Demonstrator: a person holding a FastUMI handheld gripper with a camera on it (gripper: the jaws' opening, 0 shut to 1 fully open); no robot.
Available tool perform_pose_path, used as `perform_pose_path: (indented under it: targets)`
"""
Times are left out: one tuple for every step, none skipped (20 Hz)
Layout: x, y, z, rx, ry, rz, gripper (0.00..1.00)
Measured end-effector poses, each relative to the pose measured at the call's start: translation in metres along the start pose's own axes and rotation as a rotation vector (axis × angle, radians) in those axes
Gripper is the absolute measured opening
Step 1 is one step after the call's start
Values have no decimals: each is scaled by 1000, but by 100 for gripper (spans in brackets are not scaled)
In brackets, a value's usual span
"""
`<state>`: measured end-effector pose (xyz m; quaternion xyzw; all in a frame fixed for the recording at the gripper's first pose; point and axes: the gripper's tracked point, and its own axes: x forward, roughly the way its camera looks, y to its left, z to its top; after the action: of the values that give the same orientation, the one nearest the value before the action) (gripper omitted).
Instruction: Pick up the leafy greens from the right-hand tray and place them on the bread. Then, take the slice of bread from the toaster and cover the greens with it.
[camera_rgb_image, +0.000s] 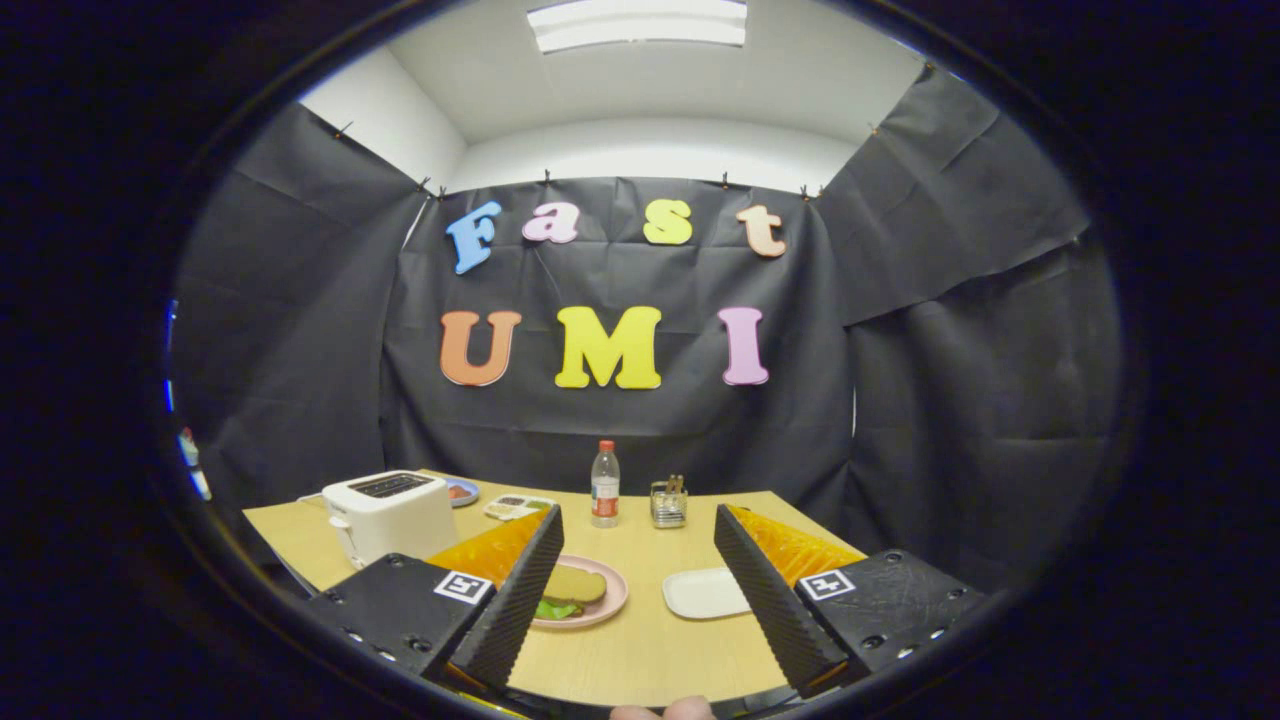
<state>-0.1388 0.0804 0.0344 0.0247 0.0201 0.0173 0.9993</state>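
Observation:
On a pink plate (612, 598) just ahead of my left finger lies a slice of bread (575, 583) on top of leafy greens (556, 608) that poke out beneath it. My gripper (632, 590) is held above the wooden table (640, 650), open, with nothing between its fingers. The white tray (703, 592) next to my right finger is bare. A white toaster (388, 514) stands beyond the left finger, and its slots look dark.
A water bottle (605, 485) and a small clear holder (668, 503) stand at the back of the table. A divided tray (517, 506) and a blue dish (462, 491) sit behind the toaster. A fingertip (665, 711) shows below the gripper.

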Motion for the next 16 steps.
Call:
perform_pose_path:
  targets:
    - [-1, -4, 2, 2, -5, 1, 95]
    - [-3, -7, 4, 6, -8, 0, 95]
    - [-4, -9, 5, 9, -8, -1, 95]
    - [-4, -11, 5, 14, -8, -2, 95]
    - [-4, -11, 4, 16, -8, -4, 95]
    - [-3, -11, 4, 16, -4, -5, 95]
    - [0, -10, 2, 14, 3, -4, 95]
    - [1, -8, 1, 11, 9, -3, 95]
    - [1, -8, 2, 10, 11, -1, 95]
    - [-1, -8, 0, 10, 10, -1, 95]
    - [1, -9, 0, 7, 12, -3, 95]
    - [1, -10, 0, 6, 16, -6, 95]
    - [1, -11, -1, 11, 19, -6, 95]
    - [1, -11, 1, 17, 17, -8, 95]
    - [1, -13, 2, 21, 13, -11, 95]
    - [-1, -15, 3, 22, 11, -12, 95]
